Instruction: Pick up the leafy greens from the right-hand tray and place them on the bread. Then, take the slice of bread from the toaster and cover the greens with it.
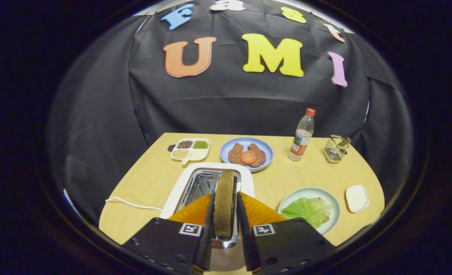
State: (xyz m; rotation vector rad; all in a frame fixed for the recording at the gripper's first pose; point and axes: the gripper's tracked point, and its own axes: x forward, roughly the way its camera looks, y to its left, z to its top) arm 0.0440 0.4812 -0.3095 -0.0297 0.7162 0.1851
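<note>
Bread, a coarse brown slab, stands upright in the glossy white toaster. Your gripper reaches level over the slot, fingers clamped on both faces. Crinkled greens lie on the round plate right of it.

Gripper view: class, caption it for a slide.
Gripper shut on bread slice standing in toaster; greens already plated.
</note>
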